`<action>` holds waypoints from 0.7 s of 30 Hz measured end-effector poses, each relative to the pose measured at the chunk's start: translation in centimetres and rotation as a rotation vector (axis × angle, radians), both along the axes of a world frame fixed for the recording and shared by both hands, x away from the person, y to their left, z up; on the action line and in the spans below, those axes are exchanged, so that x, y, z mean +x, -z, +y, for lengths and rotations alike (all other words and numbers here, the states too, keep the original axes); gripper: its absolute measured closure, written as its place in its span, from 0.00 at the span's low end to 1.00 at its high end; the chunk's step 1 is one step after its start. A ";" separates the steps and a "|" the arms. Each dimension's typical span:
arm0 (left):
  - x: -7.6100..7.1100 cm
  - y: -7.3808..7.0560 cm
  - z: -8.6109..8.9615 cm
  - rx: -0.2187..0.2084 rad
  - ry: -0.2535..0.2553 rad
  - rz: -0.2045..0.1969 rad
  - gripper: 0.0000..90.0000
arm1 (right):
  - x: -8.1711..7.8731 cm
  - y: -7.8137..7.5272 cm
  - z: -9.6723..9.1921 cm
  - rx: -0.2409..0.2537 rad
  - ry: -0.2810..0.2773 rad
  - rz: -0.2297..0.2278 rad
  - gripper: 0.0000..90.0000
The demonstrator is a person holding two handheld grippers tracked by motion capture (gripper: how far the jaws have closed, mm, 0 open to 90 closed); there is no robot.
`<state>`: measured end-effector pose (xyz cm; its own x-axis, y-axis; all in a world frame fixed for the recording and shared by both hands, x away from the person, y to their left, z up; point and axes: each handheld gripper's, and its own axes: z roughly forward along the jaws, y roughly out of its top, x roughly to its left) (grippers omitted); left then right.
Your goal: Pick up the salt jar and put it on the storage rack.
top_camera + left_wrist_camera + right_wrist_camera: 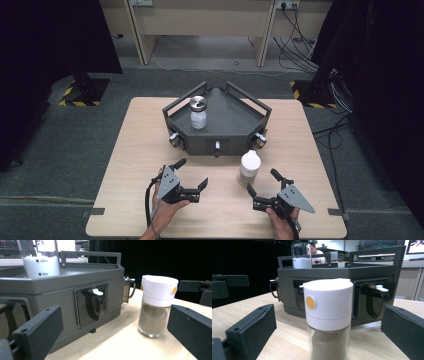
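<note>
Both tongs are gaping apart and empty — the right tongs (260, 185) facing the white-capped glass spice jar (327, 322), which an off-centre squeeze risks toppling on the pale wooden worktop (125, 170).

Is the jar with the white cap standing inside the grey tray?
No, the white-capped jar stands on the bare wooden table in front of the grey tray, outside its walls.

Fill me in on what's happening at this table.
A person holds the left tongs and right tongs, both open and holding nothing. A white-capped shaker of brown powder stands on the table ahead of the right tongs, in front of a grey tray. A metal-lidded jar of white powder stands in the tray.
</note>
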<state>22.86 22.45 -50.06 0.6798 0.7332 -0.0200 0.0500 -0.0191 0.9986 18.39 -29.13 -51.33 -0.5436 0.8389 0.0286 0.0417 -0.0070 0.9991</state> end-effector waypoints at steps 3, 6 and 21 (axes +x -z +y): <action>-0.3 0.5 0.2 0.011 0.004 0.003 0.00 | -0.2 0.0 0.0 -0.003 0.005 -0.004 0.00; -0.6 1.0 0.4 0.030 0.004 0.012 0.00 | -0.3 -0.1 0.0 -0.004 0.007 -0.003 0.00; -1.3 1.8 0.7 0.045 0.002 0.001 0.00 | -0.3 -0.3 0.2 -0.013 0.000 -0.022 0.00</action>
